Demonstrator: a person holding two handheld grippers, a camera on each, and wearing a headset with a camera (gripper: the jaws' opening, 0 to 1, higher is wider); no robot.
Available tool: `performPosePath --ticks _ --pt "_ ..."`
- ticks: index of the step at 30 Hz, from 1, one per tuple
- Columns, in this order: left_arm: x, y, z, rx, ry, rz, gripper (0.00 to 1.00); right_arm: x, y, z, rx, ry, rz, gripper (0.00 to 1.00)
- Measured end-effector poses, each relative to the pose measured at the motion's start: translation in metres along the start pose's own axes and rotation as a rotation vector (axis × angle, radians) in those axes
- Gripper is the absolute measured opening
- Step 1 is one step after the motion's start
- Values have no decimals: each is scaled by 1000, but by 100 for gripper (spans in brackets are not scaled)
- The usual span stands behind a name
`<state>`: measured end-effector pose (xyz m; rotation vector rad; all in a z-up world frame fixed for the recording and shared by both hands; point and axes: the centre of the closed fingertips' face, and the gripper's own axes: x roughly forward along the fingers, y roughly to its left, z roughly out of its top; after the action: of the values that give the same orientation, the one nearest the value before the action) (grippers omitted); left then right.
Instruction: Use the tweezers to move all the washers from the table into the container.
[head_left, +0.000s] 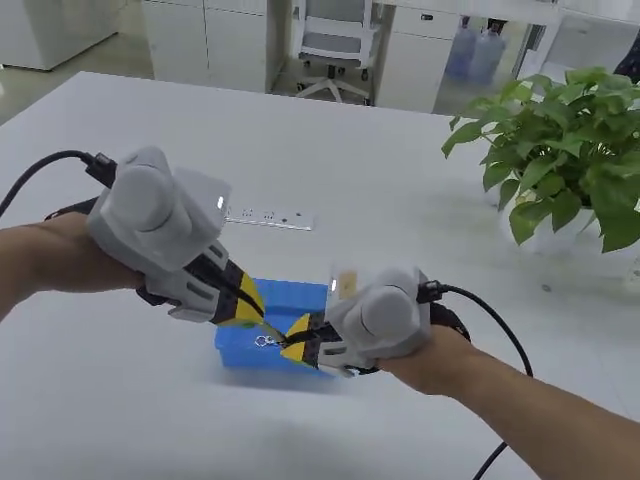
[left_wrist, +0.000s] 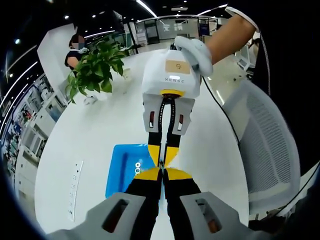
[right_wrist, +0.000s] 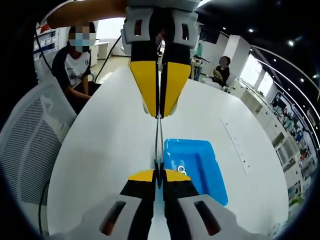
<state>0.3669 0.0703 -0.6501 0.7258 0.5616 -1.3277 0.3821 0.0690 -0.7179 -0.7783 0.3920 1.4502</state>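
While tip-to-tip, left tool (left_wrist: 163, 172), right tool (right_wrist: 159, 176)

The counter (head_left: 400, 170) is white and smooth - matt, with a faint sheen under the room lights.
The container (head_left: 295, 297) is blue plastic, smooth and slightly glossy.
The tweezers (right_wrist: 158, 135) are thin bare metal, bright.
The washers (right_wrist: 181, 171) are small shiny metal rings; they are too small to judge the finish further.
The left hand-held gripper (head_left: 252, 305) and right hand-held gripper (head_left: 296, 346) have pale grey matt plastic housings; the jaws are black with yellow ends, also matt.
The cable (head_left: 55, 155) has a smooth black sheath.
The plant (head_left: 565, 150) has glossy green leaves.
The chair (left_wrist: 265, 135) has a white open-mesh back.
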Motion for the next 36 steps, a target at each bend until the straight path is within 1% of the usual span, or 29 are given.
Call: performPosePath --ticks 2,6,10,14,17,20,23,26,29,30,31,32,36 --pt "1 -4 -3 0 5 -2 6 -1 3 -2 -17 11 5 5" --pt "6 -10 -11 6 28 -8 6 -3 8 -6 -24 24 17 5" --pt "10 -16 -16 8 39 -15 6 -3 15 -9 -38 43 31 5" --pt "16 -22 -25 18 73 -23 6 -3 22 -13 -48 59 46 4" --pt "22 -27 -37 25 111 -27 6 -2 26 -15 -55 71 56 4" --pt "26 -32 -44 35 138 -37 7 -2 31 -17 -63 82 66 4" --pt "31 -36 -49 38 151 -46 7 -1 37 -21 -72 96 79 4" --pt "37 -40 -53 49 173 -56 6 1 43 -24 -63 106 95 5" --pt "43 -44 -62 57 197 -67 6 4 49 -29 -68 117 104 5" --pt "44 -44 -62 57 198 -68 6 4 50 -29 -68 118 104 5" --pt "47 -45 -66 54 201 -71 6 6 51 -31 -64 120 106 5" --pt "49 -46 -68 54 202 -72 6 6 53 -33 -63 122 108 5" --pt "57 -52 -74 45 205 -86 6 12 62 -41 -67 133 115 6"
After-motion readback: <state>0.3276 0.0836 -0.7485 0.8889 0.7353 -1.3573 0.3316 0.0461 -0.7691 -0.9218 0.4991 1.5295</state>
